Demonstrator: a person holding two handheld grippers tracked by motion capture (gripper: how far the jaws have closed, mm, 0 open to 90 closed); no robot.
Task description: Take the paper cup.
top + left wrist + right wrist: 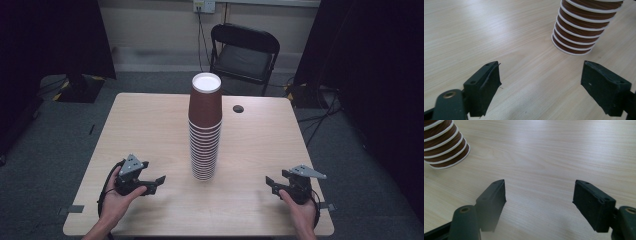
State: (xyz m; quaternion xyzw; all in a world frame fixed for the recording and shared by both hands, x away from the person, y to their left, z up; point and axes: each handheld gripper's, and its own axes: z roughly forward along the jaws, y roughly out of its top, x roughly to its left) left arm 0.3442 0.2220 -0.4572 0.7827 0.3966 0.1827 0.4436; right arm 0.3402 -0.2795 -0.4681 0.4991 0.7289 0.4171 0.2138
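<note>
Centrally on the table [150, 125] stands a tall stack of brown paper cups [205, 130], nested upside down with white rims showing as rings, white base of the top cup facing up. Left gripper [159, 182] sits low over the near-left part of the tabletop, held in the person's left hand [117, 200], jaws pointing toward the stack's foot; in the left gripper view its two black jaws stand well apart with only bare wood between them, nothing held, stack bottom [576, 37] ahead and to the upper right. Right gripper [270, 182] mirrors it at the near-right, in the right hand [300, 210], jaws also spread wide and holding nothing; in the right gripper view the stack's lowest rims [446, 152] sit at upper left. Both grippers are well apart from the cups, neither touching. A black folding chair [245, 55] stands beyond the far table edge, and a small dark hole [238, 108] sits in the tabletop right of the stack.
</note>
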